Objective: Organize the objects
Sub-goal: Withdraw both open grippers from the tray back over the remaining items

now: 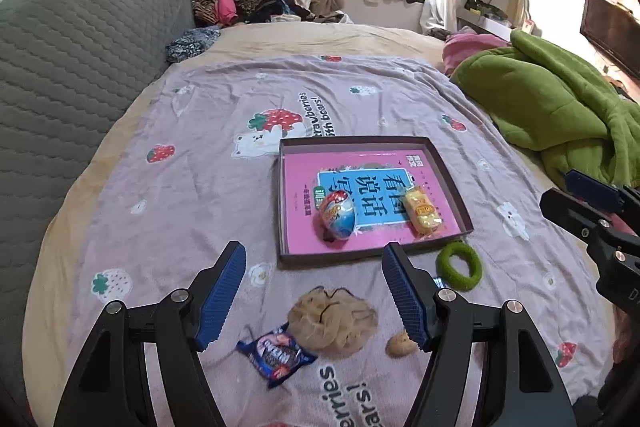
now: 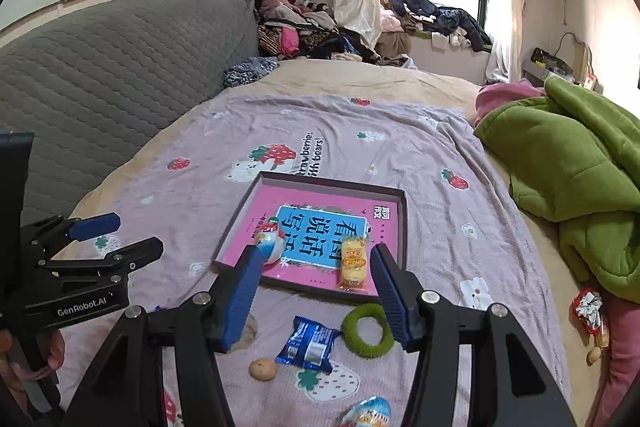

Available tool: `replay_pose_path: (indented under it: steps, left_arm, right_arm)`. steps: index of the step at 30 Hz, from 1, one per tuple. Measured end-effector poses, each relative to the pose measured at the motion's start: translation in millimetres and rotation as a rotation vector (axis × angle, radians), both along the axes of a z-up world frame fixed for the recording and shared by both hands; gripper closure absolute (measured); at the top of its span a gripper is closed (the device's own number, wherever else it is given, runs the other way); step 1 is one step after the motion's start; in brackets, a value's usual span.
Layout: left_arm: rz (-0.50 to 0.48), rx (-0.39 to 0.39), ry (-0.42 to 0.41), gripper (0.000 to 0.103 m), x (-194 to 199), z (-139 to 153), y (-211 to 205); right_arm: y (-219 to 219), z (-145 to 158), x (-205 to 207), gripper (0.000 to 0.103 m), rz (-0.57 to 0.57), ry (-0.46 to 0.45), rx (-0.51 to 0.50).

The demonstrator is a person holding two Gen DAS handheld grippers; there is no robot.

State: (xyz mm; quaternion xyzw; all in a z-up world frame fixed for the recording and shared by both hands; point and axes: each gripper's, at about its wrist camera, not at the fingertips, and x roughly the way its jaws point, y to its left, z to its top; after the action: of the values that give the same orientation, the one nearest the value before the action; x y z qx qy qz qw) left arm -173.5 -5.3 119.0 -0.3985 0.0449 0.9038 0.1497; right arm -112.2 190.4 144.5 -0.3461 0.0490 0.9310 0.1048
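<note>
Both grippers open, snacks loose, egg + cake in tray

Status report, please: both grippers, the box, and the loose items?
Left gripper open, empty; right gripper open, empty. Box holds egg toy and yellow snack. Green ring, blue packet outside. Path clear.

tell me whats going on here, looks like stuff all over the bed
A person holds a two-finger gripper in each hand over a bed, sorting small items into a shallow box lined with a pink book. A toy egg and a yellow snack already lie inside. Both the left gripper and right gripper are open and empty. Still out on the blanket are a green ring, a blue packet, a beige scrunchie and a small cookie.
</note>
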Motion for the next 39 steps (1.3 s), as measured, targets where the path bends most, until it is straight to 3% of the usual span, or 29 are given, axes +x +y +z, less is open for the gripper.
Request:
replay_pose_path:
  steps: [12,24,29,39]
  left_arm:
    - [-0.010,0.026,0.022,0.031,46.9,-9.7,-29.1]
    - [-0.061,0.060,0.073,0.031,84.1,-39.5,-46.2]
    - [-0.061,0.033,0.091,0.031,94.5,-54.9,-49.8]
    - [-0.020,0.055,0.047,0.031,108.2,-86.2,-63.7]
  right_arm:
    - [-33.3,-9.2,38.4,0.047,0.022,0.003,0.016]
    - [-64.7,-51.0,59.3,0.047,0.049,-0.030,0.015]
    - [-74.3,-69.6,63.3,0.047,0.054,-0.043,0.015]
    - [-91.8,-95.8,72.9,0.047,0.060,-0.066,0.020]
